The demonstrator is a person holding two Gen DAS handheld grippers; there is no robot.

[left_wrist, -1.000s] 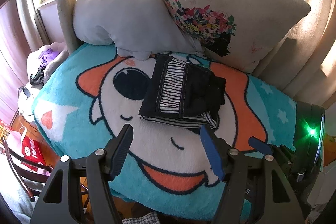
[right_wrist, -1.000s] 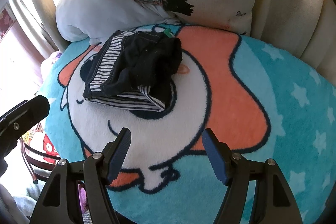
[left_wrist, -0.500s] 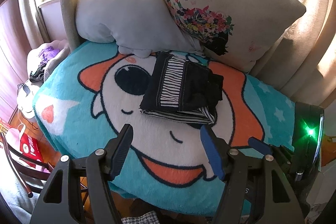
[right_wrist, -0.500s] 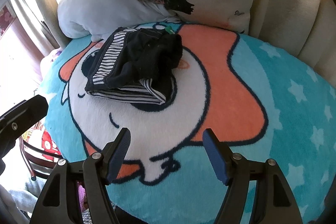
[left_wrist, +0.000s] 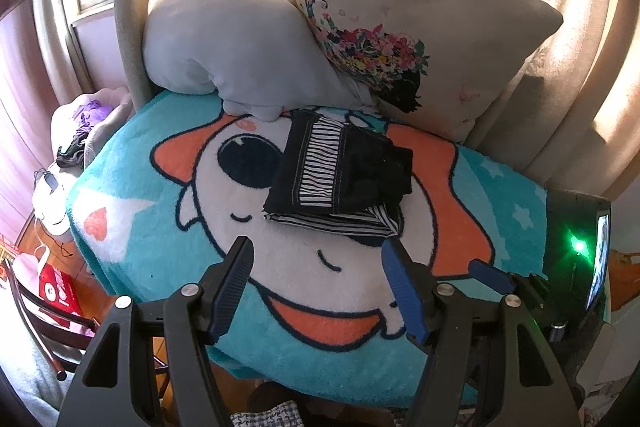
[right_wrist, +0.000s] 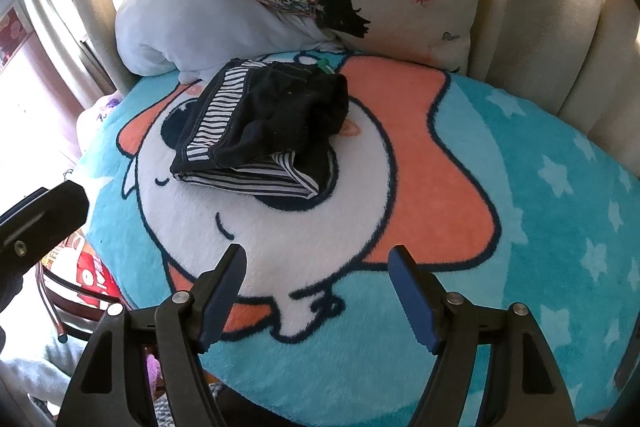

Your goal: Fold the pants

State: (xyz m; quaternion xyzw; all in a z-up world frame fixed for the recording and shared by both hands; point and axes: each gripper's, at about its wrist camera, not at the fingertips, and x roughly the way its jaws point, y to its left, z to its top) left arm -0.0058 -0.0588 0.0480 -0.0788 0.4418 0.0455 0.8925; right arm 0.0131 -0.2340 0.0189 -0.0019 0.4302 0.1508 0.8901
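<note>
The pants are black with black-and-white striped lining, folded into a compact stack on the cartoon blanket. They also show in the right wrist view. My left gripper is open and empty, hovering short of the stack's near edge. My right gripper is open and empty, well back from the pants. The left gripper's body shows at the left edge of the right wrist view.
A grey plush cushion and a floral pillow lean against the back, just behind the pants. A dark device with a green light sits at the blanket's right edge. A chair and red bag stand below left.
Both grippers have drawn back and upward from the folded pants, which now look smaller and farther away. The pants have not moved. Both grippers stay open.
</note>
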